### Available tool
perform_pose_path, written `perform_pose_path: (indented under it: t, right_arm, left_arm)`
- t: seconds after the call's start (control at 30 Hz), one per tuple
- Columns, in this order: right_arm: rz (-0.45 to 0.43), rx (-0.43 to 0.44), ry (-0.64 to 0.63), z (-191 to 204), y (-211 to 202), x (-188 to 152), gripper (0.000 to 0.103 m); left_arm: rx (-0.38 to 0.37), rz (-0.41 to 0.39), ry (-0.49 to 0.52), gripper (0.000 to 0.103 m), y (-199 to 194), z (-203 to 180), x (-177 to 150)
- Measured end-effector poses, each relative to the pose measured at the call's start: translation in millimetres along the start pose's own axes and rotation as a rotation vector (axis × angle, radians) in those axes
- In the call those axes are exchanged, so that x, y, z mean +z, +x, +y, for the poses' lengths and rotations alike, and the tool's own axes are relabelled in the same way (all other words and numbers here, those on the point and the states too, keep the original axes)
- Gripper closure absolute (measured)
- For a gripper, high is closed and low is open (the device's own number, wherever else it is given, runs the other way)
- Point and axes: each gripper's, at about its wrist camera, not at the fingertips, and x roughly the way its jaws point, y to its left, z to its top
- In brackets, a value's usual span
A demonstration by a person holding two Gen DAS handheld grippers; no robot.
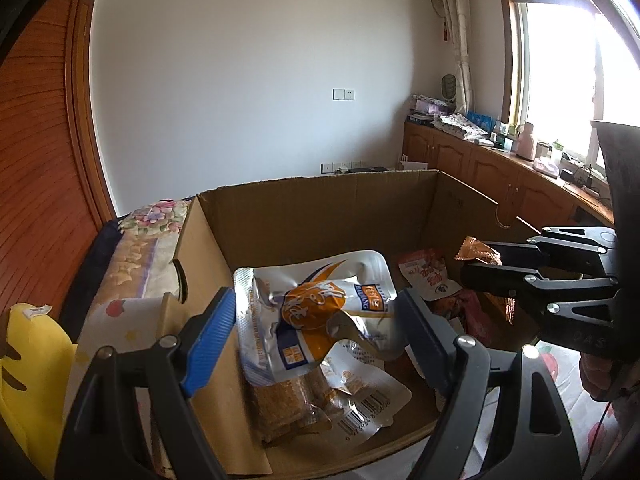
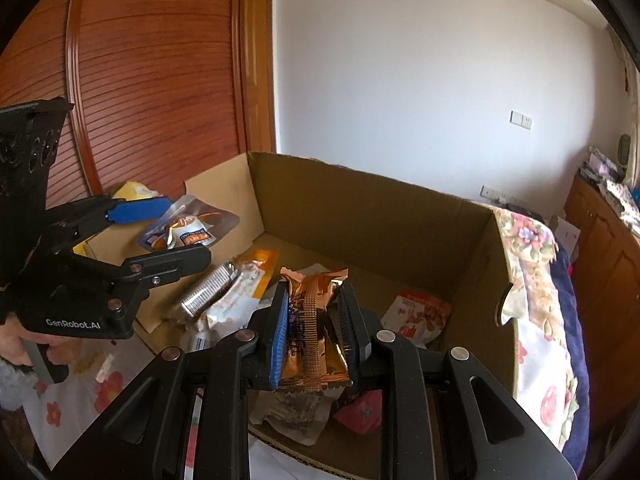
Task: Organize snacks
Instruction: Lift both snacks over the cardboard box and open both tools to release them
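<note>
Over the cardboard box point(image 1: 320, 208), in the left wrist view, a silver and orange pouch point(image 1: 320, 312) is being held between the wide-set pads of the left gripper point(image 1: 316, 316), probably to be lowered inside. At three o'clock the right gripper point(image 1: 480, 268) is being seen.

From the right wrist view, a copper wrapped snack point(image 2: 312, 320) is being pinched narrowly by the right gripper point(image 2: 314, 328) above the box point(image 2: 360, 208); at nine o'clock the left gripper point(image 2: 168, 232) is being kept beside.
</note>
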Motion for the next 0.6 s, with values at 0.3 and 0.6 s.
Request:
perform_pose_path:
  t: [0.3,0.6]
  right_arm:
    - [0.020,0.002,0.009,-4.1,6.0,-1.4,0.080]
    - [0.030,0.004,0.027,-8.4,6.5,-2.4,0.065]
  left_arm:
    - [0.013,0.004,0.003,0.019,4.2,-1.4,-1.6]
    - [0.031,0.003,0.007,0.017,1.9,-2.7,-3.0]
